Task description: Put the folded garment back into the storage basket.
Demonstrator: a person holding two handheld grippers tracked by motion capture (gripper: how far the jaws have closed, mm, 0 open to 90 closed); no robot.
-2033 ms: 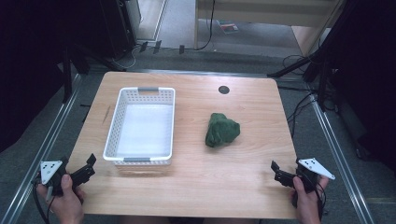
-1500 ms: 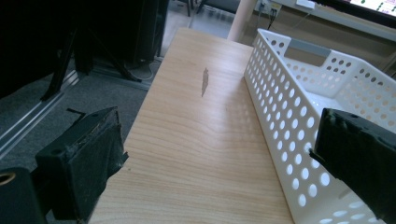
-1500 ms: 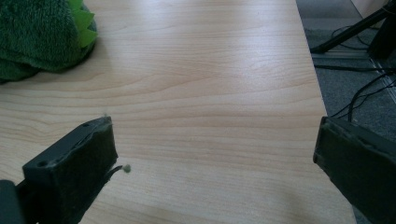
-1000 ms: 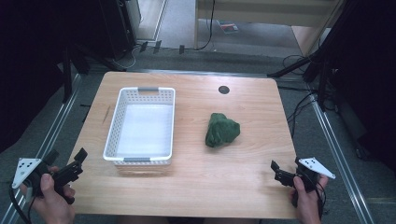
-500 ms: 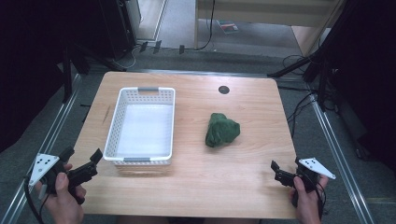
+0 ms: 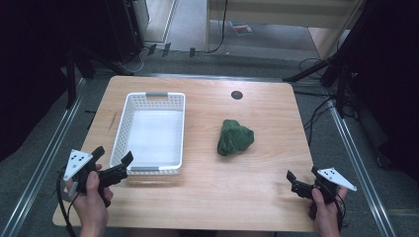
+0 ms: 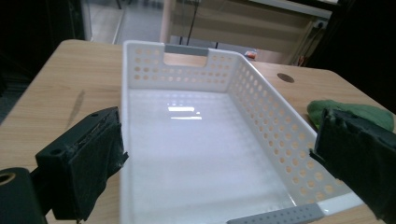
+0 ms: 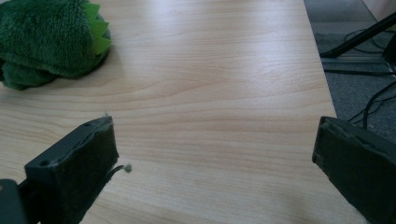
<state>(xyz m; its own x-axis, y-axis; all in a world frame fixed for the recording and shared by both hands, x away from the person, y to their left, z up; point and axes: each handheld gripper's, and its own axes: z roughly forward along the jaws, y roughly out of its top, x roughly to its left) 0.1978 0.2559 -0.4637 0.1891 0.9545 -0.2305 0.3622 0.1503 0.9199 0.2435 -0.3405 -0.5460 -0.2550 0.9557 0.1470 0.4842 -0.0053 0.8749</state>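
We see the left tool (image 6: 114, 164) at the 7 o'clock corner of the tabletop (image 6: 207, 187), held in the left hand (image 6: 91, 197). Its jaws are spread wide with nothing between them, and they point toward 2 o'clock at the near end of the basket (image 6: 150, 169). One jaw tip sits just beside the basket's near left corner; we can't tell if it touches.

In the left gripper view the left tool (image 7: 219, 163) frames the basket (image 7: 261, 116) head on. The basket is white with perforated walls and grey handle strips at both short ends. It lies left of centre on the tabletop, long axis running 6 to 12 o'clock.

The right tool (image 6: 300, 182) is at 5 o'clock near the front edge, in the right hand (image 6: 326, 212), well apart from everything. Its jaws gape too, gripping nothing, and aim toward 9 o'clock. The right gripper view shows the right tool (image 8: 217, 168) over bare wood.

The toy (image 6: 235, 137), green plush, lies right of centre at about 2 o'clock from the middle, apart from the basket. In the right gripper view the toy (image 8: 46, 37) sits at 10 o'clock with light green spikes along one edge.

A dark round hole (image 6: 236, 95) marks the tabletop at 12 o'clock.
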